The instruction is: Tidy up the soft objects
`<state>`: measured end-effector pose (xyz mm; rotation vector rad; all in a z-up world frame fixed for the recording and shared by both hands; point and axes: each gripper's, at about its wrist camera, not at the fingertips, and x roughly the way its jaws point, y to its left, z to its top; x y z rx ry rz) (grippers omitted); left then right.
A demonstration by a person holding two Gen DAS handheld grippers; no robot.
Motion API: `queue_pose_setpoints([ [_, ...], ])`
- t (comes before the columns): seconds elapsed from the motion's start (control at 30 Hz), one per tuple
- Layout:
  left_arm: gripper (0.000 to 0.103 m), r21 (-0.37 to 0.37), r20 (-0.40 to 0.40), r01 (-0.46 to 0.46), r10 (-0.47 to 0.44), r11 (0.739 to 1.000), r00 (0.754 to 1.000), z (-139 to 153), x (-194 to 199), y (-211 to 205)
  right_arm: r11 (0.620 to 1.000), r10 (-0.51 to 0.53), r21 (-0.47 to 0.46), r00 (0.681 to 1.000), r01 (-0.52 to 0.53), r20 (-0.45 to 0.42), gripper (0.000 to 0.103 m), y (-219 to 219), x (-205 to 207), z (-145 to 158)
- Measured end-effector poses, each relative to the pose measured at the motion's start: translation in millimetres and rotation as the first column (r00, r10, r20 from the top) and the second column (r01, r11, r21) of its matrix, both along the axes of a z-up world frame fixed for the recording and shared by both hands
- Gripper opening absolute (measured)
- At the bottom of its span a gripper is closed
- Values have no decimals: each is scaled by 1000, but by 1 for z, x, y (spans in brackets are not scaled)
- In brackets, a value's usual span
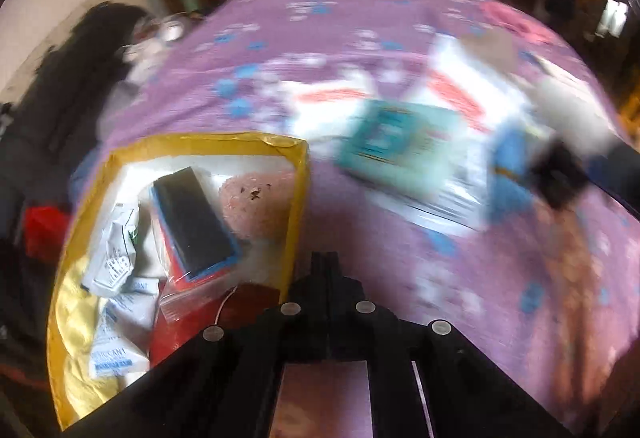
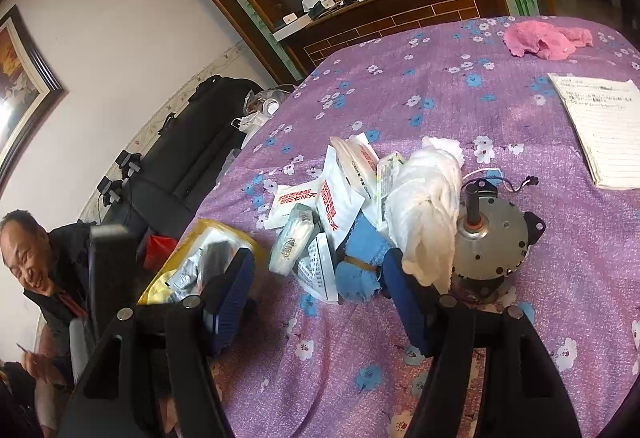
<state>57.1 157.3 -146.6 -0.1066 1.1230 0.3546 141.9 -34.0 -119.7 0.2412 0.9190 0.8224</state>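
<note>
Left gripper jaws together, nothing held, beside yellow box. Right gripper jaws apart, empty. We aim for blue cloth in pile at twelve o'clock, pinch mid-fold, lift clear of motor.

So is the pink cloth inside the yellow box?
No, the pink cloth lies alone on the purple bedspread, far from the yellow box.

My left gripper points steeply down with its two black fingers pressed together, nothing between them as far as the blurred view lets me judge. My right gripper tilts down more gently, its blue-padded fingers spread wide apart and empty.
</note>
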Motion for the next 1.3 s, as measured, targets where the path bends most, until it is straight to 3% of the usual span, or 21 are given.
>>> queue_pose_setpoints([
  [0.07,4,-25,-2,-31,31,999,1000,0,3,9,1000,1,1,1000,-1,1,67,0,0,0],
  [0.17,14,-210,97,-15,36,978,995,14,4,14,1000,0,4,1000,0,4,67,0,0,1],
  [0.23,67,-334,125,22,21,942,992,17,12,14,1000,-4,9,1000,4,2,67,-1,1,1],
  [0.3,74,-340,108,-4,43,940,993,20,26,13,1000,-6,17,1000,6,-7,67,-3,2,0],
  [0.4,74,-296,50,-43,61,954,997,20,53,6,1000,-10,17,1000,10,-10,67,-4,4,0],
  [0.5,73,-331,19,-100,113,938,993,12,73,9,1000,-11,22,1000,11,-12,67,-5,4,1],
  [0.57,71,-306,7,-99,106,947,994,7,81,5,1000,-7,23,1000,7,-14,67,-5,4,1],
  [0.67,61,-295,-5,-124,128,947,992,-4,88,10,1000,-5,17,1000,5,-11,67,-5,4,1],
  [0.7,55,-285,5,-115,121,952,993,-4,87,10,1000,-5,18,1000,6,-14,67,-5,4,1],
  [0.73,41,-284,20,-104,114,953,993,-2,85,10,1000,-5,20,1000,5,-17,67,-5,4,1],
  [0.83,15,-283,66,-71,94,957,993,8,79,9,1000,-4,18,1000,4,-21,67,-5,4,1],
  [0.9,11,-258,78,-64,87,964,993,13,75,9,1000,2,13,1000,-2,-18,67,-3,3,1],
  [1.07,9,-327,106,-43,82,944,991,31,43,12,1000,4,6,1000,-4,-17,67,-2,3,0],
  [1.2,9,-352,151,26,30,936,988,46,-8,-2,1000,20,2,1000,-20,-16,67,1,0,1],
  [1.3,9,-396,134,34,21,918,991,37,-43,-9,998,68,-7,998,-68,-9,67,9,-5,1],
])
